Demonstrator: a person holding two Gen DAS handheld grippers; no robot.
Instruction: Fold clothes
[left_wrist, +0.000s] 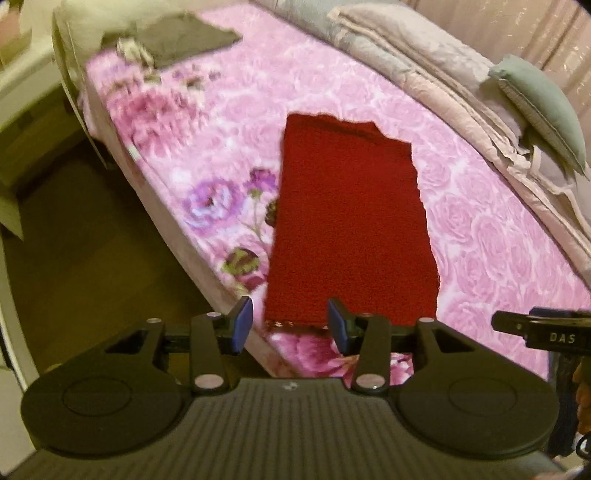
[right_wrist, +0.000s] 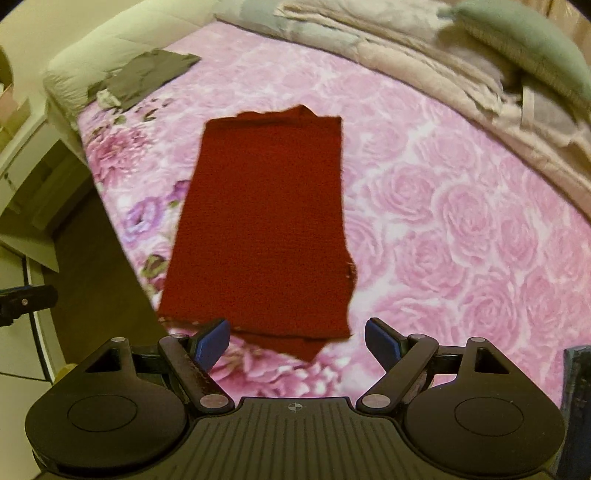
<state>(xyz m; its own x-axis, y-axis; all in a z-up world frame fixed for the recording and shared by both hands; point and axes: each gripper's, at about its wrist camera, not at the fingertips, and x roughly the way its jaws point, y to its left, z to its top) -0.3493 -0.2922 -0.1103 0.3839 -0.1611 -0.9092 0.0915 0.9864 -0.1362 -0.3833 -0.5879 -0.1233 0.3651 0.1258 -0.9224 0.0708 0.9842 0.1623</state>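
The bed (right_wrist: 461, 229) fills my views, its plush pink cover (left_wrist: 332, 92) printed with roses. A bulky beige quilt (right_wrist: 424, 62) lies folded along the edge from twelve to three o'clock in the right view, with a sage-green pillow (right_wrist: 524, 40) on top. The red garment (right_wrist: 266, 221), fuzzy and already folded into a long rectangle, lies flat mid-bed, its near hem at the bed's edge. A smaller grey cloth (right_wrist: 147, 75) sits crumpled at eleven o'clock. My left gripper (left_wrist: 291, 326) hovers above the near hem, blue pads (left_wrist: 242, 325) parted, nothing between them. My right gripper (right_wrist: 297, 345) hovers there too, jaws spread wider and empty, the hem showing between its blue pads (right_wrist: 214, 345).
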